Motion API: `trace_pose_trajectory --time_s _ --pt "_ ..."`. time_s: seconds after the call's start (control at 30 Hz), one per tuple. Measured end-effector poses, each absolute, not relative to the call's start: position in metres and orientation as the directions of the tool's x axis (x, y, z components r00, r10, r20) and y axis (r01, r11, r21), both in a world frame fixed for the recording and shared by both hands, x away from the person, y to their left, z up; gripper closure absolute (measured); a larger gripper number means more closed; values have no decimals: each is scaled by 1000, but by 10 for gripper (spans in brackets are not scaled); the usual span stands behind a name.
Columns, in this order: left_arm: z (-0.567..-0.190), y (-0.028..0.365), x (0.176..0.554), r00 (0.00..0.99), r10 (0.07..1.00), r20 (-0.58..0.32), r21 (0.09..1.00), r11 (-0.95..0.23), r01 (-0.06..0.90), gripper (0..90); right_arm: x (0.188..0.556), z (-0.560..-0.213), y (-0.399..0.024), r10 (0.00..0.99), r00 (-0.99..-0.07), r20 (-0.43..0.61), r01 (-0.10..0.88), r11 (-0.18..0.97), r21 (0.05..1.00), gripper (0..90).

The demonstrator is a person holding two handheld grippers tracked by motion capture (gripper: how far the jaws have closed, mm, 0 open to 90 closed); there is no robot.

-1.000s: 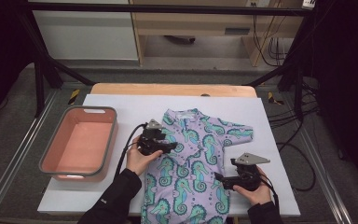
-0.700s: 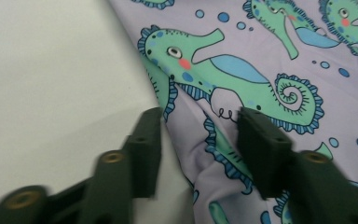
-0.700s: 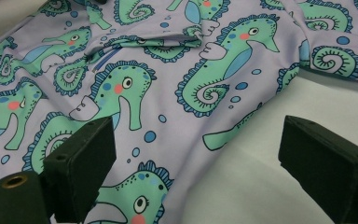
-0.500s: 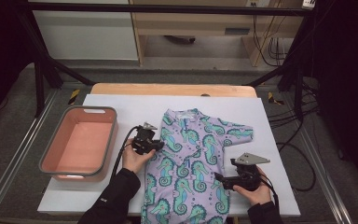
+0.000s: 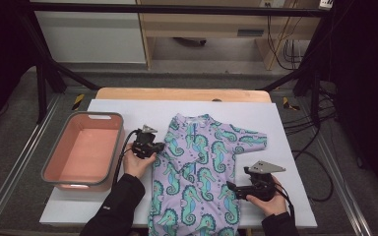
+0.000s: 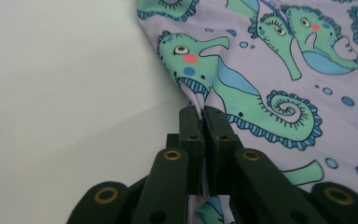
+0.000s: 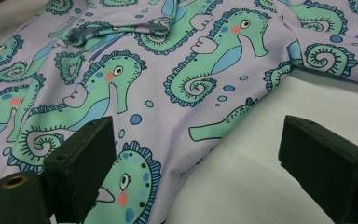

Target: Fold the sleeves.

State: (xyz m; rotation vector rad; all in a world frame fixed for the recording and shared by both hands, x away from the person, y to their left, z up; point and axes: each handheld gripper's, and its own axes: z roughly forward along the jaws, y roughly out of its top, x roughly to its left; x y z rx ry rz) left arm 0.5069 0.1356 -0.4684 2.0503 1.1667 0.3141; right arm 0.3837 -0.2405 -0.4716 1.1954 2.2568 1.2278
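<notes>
Two tools work one garment. My left tool (image 5: 153, 146) has just been closing, and its jaws are now clamped on a pinch of cloth at the near edge of the seahorse suit (image 5: 197, 167), seen in the left gripper view as a small fold of lilac fabric (image 6: 196, 100) rising between the pads. My right tool (image 5: 236, 189) stands with its jaws wide apart at the suit's opposite side edge, low on the body; in the right gripper view one jaw sits over the printed cloth (image 7: 135, 112) and the other over bare worktop (image 7: 242, 186), so the hem runs between them, ungripped. The suit lies flat on the white worktop (image 5: 295, 147), its long axis running from the collar at the far end toward me, the legs hanging off the near edge. One short sleeve (image 5: 248, 137) spreads out on my right; on my left the cloth is gathered in at the clamped tool. The left tool is thus the one engaged, and any fold, I judge, would carry this edge across the long axis toward the right tool. The fabric is thin, smooth and stretchy-looking, printed with green seahorses on lilac. A salmon-coloured bin (image 5: 59, 174) with a grey rim, rigid and rounded at the corners, stands just beside my left hand (image 5: 137, 164).
</notes>
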Motion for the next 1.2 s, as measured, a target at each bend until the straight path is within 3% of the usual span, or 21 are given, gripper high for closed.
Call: trace_pose_trajectory --time_s 0.07,0.33,0.5,0.77,1.2 --pt "-467 137 505 555 818 -149 717 -297 630 813 384 -472 -241 788 -605 114 523 285 804 115" --pt "-454 144 482 622 775 -108 786 -316 531 350 384 -470 -242 795 -596 111 521 278 807 110" --pt "-453 151 464 658 733 -170 793 -295 533 192 385 -469 -242 798 -592 112 522 274 808 104" --pt "-458 162 439 699 688 -194 796 -306 522 80 386 -468 -243 807 -581 105 526 274 805 81" --pt "-464 173 415 719 666 -199 809 -302 504 62 394 -453 -239 816 -575 59 502 295 813 47"
